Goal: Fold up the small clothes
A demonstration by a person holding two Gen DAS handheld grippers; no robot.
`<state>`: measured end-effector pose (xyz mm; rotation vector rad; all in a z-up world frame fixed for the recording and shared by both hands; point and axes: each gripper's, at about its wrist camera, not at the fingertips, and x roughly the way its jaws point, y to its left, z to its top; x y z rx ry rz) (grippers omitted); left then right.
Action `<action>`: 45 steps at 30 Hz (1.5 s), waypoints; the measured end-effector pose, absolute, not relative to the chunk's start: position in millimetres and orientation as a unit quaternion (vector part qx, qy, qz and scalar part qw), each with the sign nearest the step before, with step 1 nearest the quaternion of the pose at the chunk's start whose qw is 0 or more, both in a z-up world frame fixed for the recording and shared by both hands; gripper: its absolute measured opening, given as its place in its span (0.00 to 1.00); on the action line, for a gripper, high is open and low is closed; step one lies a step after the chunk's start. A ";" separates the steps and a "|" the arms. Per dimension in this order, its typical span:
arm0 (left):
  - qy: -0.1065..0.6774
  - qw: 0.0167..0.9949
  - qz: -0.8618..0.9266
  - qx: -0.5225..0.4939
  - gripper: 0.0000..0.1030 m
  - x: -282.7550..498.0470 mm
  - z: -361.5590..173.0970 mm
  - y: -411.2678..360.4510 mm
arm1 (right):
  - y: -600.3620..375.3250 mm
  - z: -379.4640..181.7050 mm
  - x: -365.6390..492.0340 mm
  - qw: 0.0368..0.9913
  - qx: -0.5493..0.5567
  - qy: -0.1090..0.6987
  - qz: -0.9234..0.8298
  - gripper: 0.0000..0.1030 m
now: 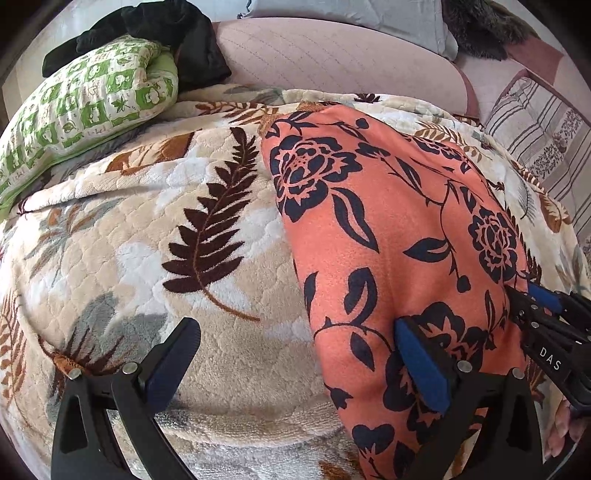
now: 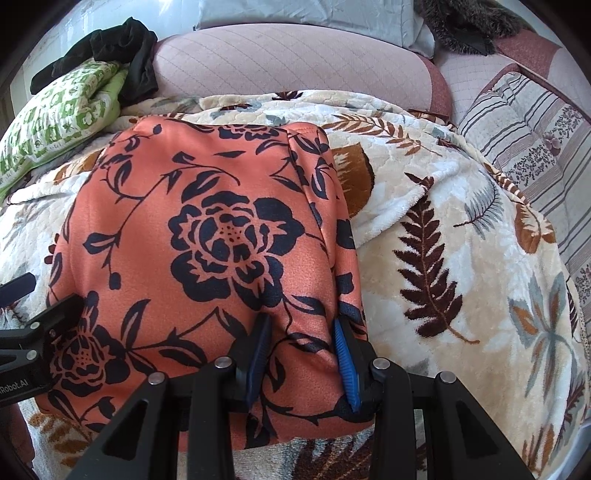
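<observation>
Left gripper (image 1: pixel 295 354) spread wide, one finger over the orange floral garment (image 1: pixel 388 229), holding nothing. Right gripper (image 2: pixel 301 354) straddles a raised fold at the garment's near right edge; grip unclear. Garment lies on leaf-print blanket (image 2: pixel 461 229); its near hem is hidden behind the grippers.

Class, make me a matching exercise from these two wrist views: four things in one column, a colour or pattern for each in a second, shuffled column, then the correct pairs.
Things:
1. folded flower-print garment
2. plush leaf-print blanket
3. checked pillow
4. crumpled velvety cloth

Descriptions:
A. green and white
B. black
C. orange with dark blue flowers
D. cream with brown fern leaves

Pairs: 1-C, 2-D, 3-A, 4-B
</observation>
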<state>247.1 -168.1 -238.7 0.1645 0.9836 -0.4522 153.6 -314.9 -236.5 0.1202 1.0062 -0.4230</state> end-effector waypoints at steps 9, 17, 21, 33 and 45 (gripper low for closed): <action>0.428 0.882 -0.196 0.030 1.00 259.1 -203.0 -139.8 | -373.1 -189.5 143.2 0.890 0.205 0.390 -0.113 0.38; 0.484 0.847 -0.221 0.001 1.00 270.4 -234.2 -144.3 | -366.7 -218.2 176.9 0.873 0.194 0.440 -0.078 0.37; 0.502 0.837 -0.218 -0.026 1.00 271.2 -240.7 -139.6 | -369.5 -220.8 174.1 0.872 0.204 0.438 -0.075 0.37; 0.482 0.851 -0.206 0.024 1.00 254.4 -212.6 -142.7 | -353.4 -179.2 214.6 0.869 0.252 0.426 0.003 0.37; 0.491 0.843 -0.210 0.064 1.00 252.3 -223.7 -148.3 | -299.8 -222.9 353.3 0.810 0.233 0.537 0.031 0.37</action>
